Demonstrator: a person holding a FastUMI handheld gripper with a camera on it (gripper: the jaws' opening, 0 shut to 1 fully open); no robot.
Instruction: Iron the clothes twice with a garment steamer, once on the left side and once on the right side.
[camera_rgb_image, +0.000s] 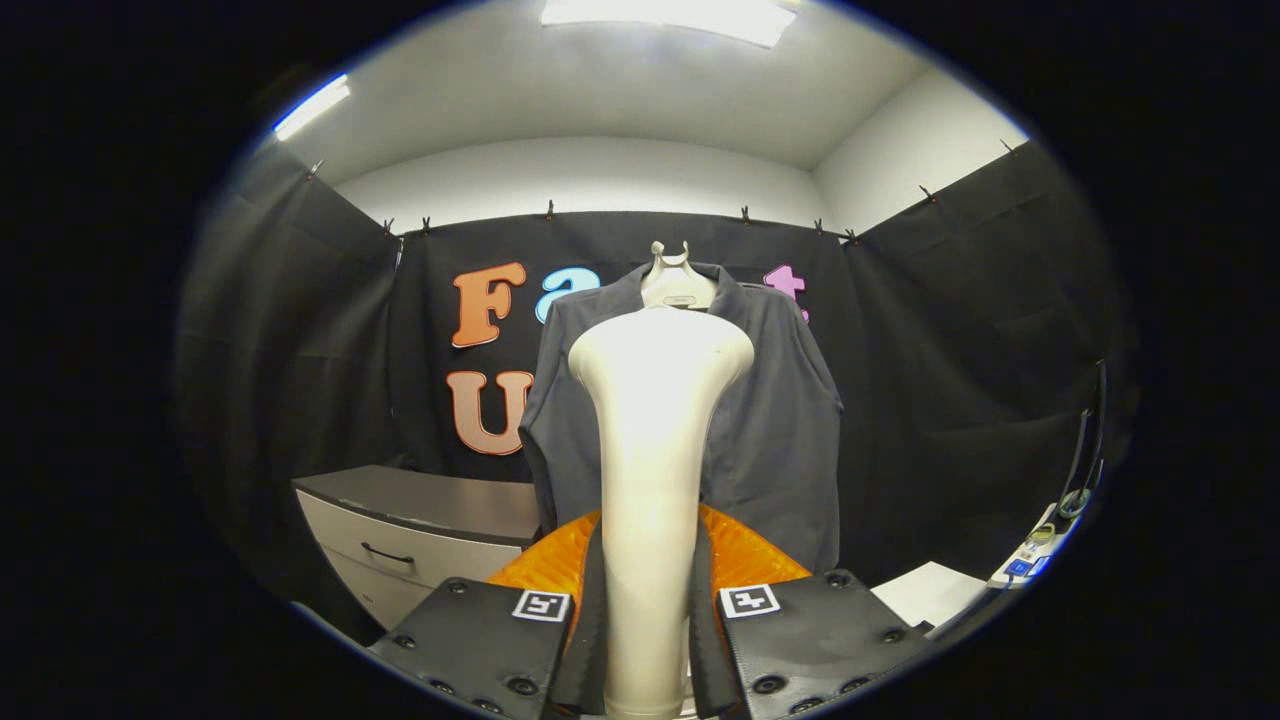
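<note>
Two fingers (598, 610) clamp the garment steamer (652, 480) by its handle, one on each side, both pressing against the pale shaft, so the gripper (650, 620) is pinched tight on it. The steamer stands upright between them, its handle rising straight up and flaring into a broad rounded head. That head sits in front of the chest of the dark grey shirt (770, 420), which hangs just beyond it on a pale hanger (676, 280) against the black cloth wall. From here I can't say whether the head touches the fabric or hovers just short of it. The shirt hangs open-collared, sleeves drooping on both sides, and the steamer's head lines up roughly with its middle, slightly toward the left half. Behind the handle, low down, there's an orange ribbed surface (745, 555) spreading out on either side. Off to the left stands a grey cabinet (420, 530) with a drawer handle. On the right, a white board (935, 592) lies flat, with a power strip (1030, 560) and cables near the wall.
</note>
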